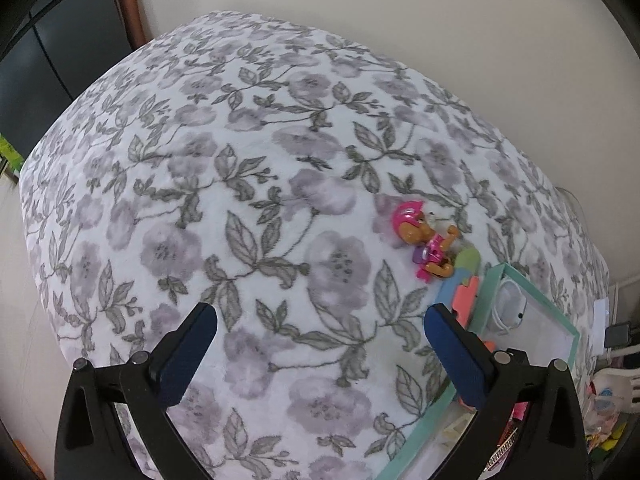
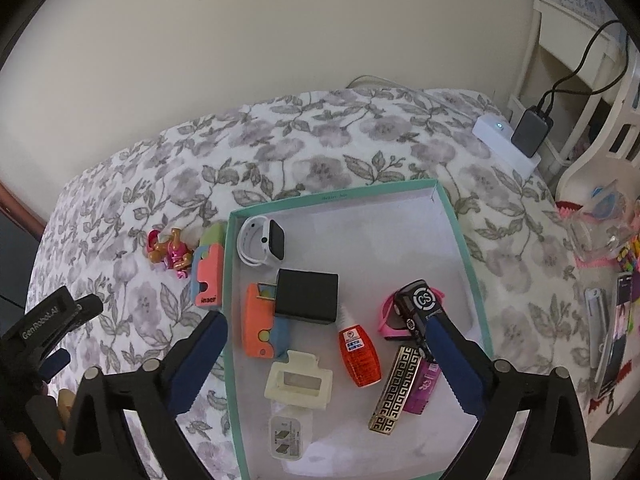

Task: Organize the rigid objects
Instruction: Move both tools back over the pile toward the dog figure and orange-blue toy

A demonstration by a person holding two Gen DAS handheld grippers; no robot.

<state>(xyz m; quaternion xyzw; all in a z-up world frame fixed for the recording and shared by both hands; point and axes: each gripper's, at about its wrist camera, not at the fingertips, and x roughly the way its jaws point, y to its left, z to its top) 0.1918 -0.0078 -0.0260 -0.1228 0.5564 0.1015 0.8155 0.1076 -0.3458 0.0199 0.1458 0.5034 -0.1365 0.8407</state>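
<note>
A teal-rimmed box [image 2: 456, 216] lies on the flowered bedspread [image 2: 320, 148]. Inside it are a white smartwatch [image 2: 262, 246], a black cube [image 2: 307, 296], an orange toy [image 2: 258, 326], a red bottle [image 2: 359, 354], a cream hair claw [image 2: 299, 384], a gold patterned bar [image 2: 396, 390] and a black toy car [image 2: 418, 304]. Left of the box lie a pink puppy figure [image 2: 168, 254] [image 1: 426, 242] and an orange-blue toy [image 2: 208, 276] [image 1: 466, 294]. My right gripper [image 2: 324, 334] hangs open over the box, nothing between its pads. My left gripper [image 1: 320, 318] is open above bare bedspread [image 1: 260, 200], short of the puppy figure.
The box's teal rim [image 1: 490, 292] shows at the right in the left wrist view. A white device [image 2: 502, 140] and a dark charger [image 2: 532, 132] sit at the bed's far right corner. Phones and colourful clutter [image 2: 612, 320] lie at the right. The wall stands close behind.
</note>
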